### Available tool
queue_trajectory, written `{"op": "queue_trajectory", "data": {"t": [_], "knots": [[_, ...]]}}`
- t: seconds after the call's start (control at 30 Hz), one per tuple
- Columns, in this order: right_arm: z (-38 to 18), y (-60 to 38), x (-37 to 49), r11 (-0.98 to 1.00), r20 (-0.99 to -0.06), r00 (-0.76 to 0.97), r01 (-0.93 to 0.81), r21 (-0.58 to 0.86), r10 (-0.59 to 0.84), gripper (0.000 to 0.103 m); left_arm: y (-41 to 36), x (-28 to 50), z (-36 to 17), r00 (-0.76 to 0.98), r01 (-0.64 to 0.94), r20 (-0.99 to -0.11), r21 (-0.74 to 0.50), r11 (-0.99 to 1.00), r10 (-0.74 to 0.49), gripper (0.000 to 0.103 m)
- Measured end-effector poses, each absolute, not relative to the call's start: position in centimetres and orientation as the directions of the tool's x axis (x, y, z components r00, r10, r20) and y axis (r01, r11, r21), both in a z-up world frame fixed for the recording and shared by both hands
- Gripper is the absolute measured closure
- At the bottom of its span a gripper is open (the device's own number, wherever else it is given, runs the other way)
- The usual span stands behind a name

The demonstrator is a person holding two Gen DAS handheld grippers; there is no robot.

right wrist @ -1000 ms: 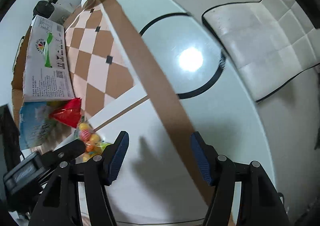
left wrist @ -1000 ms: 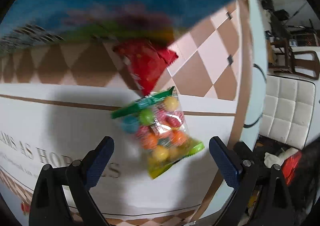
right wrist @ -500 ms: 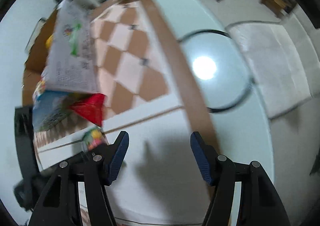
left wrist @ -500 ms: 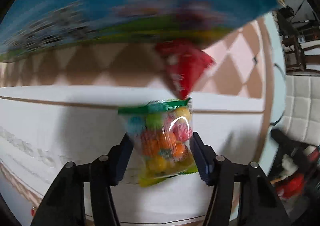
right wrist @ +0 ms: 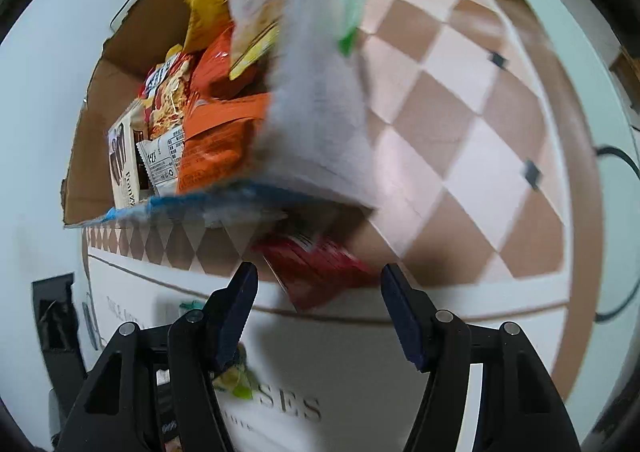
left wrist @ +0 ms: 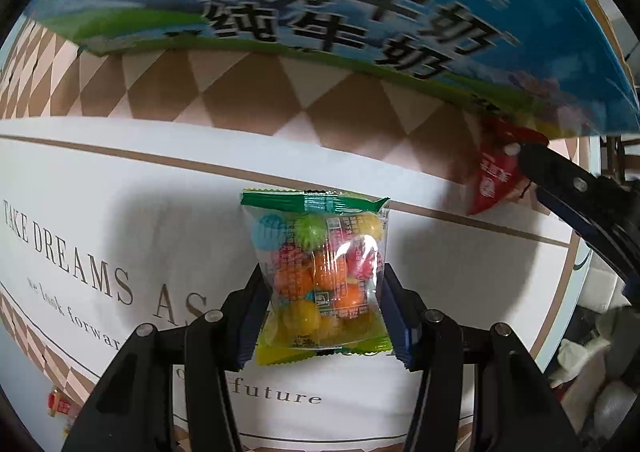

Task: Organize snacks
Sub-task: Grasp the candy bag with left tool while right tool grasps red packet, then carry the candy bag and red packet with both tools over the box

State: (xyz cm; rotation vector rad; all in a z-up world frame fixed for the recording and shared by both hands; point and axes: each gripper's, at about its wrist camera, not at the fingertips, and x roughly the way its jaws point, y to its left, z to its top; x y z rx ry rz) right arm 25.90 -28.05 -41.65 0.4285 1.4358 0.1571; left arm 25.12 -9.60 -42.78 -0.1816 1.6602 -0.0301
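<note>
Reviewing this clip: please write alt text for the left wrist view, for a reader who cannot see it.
The left hand-held gripper has just closed on a clear candy bag of colourful sweets, above a printed white tablecloth. Behind stands a blue milk carton box, with a red snack packet at its corner.

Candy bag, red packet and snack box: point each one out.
candy bag (left wrist: 320, 276), left wrist view, middle of clear front.
red packet (right wrist: 316, 268), right wrist view, middle of wrapper.
snack box (right wrist: 316, 124), right wrist view, grey side wall.
</note>
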Motion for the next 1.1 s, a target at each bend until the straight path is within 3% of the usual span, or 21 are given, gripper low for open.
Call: {"op": "queue_trajectory", "data": {"t": [0.13, 0.2, 0.27, 0.67, 1.1], "knots": [[-43.0, -26.3, 27.2, 0.936, -0.942, 0.109, 0.120, 0.331, 0.319, 0.037, -6.8, 25.2, -43.0, -0.105, -0.113, -0.981, -0.151, 0.982, -0.162, 0.050], [-42.8, -25.9, 27.1, 0.947, -0.950, 0.116, 0.108, 0.302, 0.290, 0.055, -8.0, 25.3, -43.2, -0.108, -0.102, -0.982, -0.146, 0.984, -0.157, 0.050], [-42.9, -25.8, 26.8, 0.949, -0.953, 0.104, 0.115, 0.295, 0.284, 0.057, -8.2, 25.1, -43.6, -0.108, -0.085, -0.982, -0.145, 0.986, -0.154, 0.052], [-43.0, -25.7, 18.8, 0.963, -0.961, -0.097, 0.104, 0.247, 0.257, 0.058, -9.5, 21.6, -43.6, -0.120, 0.081, -0.991, -0.072, 0.994, -0.062, 0.056], [-43.7, -25.5, 17.7, 0.974, -0.971, -0.118, 0.115, 0.194, 0.207, 0.057, -11.5, 19.7, -45.3, -0.099, 0.174, -0.995, -0.001, 0.985, 0.016, 0.054]]}}
